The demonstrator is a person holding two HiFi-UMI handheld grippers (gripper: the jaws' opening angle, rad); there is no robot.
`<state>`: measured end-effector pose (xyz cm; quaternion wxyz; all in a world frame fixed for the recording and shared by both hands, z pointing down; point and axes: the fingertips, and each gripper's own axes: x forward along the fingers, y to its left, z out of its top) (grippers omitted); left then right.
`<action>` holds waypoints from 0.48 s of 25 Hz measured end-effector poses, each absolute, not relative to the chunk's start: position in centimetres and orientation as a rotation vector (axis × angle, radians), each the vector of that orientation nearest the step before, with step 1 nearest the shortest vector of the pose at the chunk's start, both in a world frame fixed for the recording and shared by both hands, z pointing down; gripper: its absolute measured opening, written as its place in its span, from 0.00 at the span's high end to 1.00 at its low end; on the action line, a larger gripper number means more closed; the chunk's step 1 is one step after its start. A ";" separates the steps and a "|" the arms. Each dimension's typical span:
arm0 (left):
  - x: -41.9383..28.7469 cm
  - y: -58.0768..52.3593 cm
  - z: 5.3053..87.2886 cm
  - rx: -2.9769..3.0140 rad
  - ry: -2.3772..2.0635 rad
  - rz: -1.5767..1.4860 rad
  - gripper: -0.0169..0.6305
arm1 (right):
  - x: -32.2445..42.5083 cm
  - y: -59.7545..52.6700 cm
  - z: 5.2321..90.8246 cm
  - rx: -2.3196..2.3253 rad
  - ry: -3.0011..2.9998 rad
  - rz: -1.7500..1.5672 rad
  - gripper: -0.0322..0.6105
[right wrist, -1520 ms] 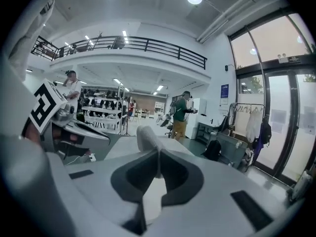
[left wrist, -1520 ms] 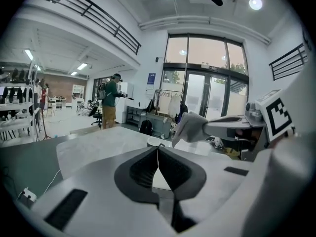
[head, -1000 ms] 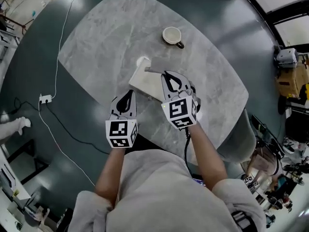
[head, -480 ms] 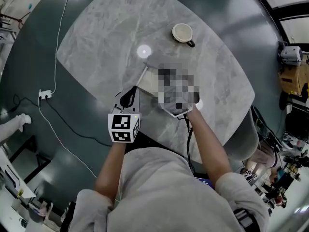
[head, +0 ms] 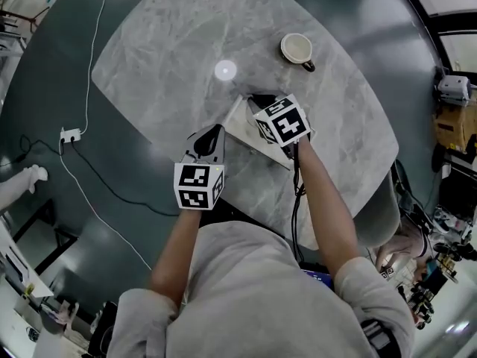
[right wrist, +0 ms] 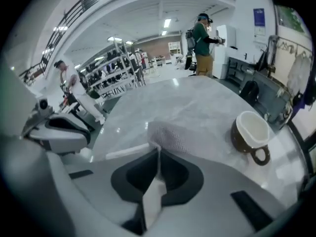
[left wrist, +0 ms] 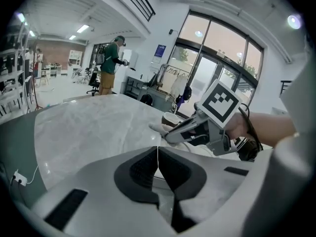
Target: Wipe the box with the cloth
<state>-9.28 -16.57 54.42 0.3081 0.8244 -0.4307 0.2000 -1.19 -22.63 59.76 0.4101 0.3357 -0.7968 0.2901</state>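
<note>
The white box lies flat on the middle of the marble table. My right gripper is above it, jaws pinching the pale mesh cloth. My left gripper, jaws pressed together and empty, sits at the box's 7 o'clock edge. To wipe well, I think I should press the cloth flat, brace the box with my left gripper and stroke toward 1 o'clock, stopping short of the cup. There is no readable writing, only square markers.

Flat white box, pale textured cloth pinched in right claw, resting on it
</note>
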 end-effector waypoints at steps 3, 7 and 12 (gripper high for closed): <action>-9.3 -16.8 54.8 2.175 -1.143 0.527 0.93 | -1.3 -22.9 59.8 0.853 -2.015 0.887 0.89; -9.4 -17.0 55.4 2.168 -1.146 0.529 0.93 | -1.5 -22.8 59.9 0.846 -2.011 0.882 0.89; -9.3 -17.0 55.5 2.160 -1.143 0.526 0.93 | -1.8 -22.6 59.8 0.840 -2.014 0.877 0.89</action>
